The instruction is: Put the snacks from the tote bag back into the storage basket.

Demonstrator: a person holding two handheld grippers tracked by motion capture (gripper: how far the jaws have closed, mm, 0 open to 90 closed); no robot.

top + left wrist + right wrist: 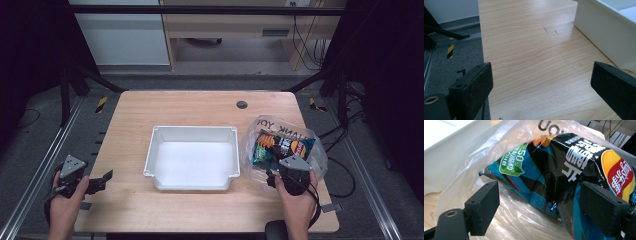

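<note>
Chip bag [564, 182] in clear plastic bag [506, 220] – between right tongs [549, 207], jaws apart, not clamping, left tongs [541, 92] apart

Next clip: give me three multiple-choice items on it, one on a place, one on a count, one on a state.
1. The clear plastic bag lies where relative to the white bin?
A. inside it
B. to its right
C. to its left

2. How many white bins are on the table?
A. one
B. two
C. three

3. The right gripper is:
A. shut on the bin
B. shut on nothing
C. open around the chip bag

Key: B, the high view shows it beside the bin; A, a single bin; C, the jaws stand apart.
</note>
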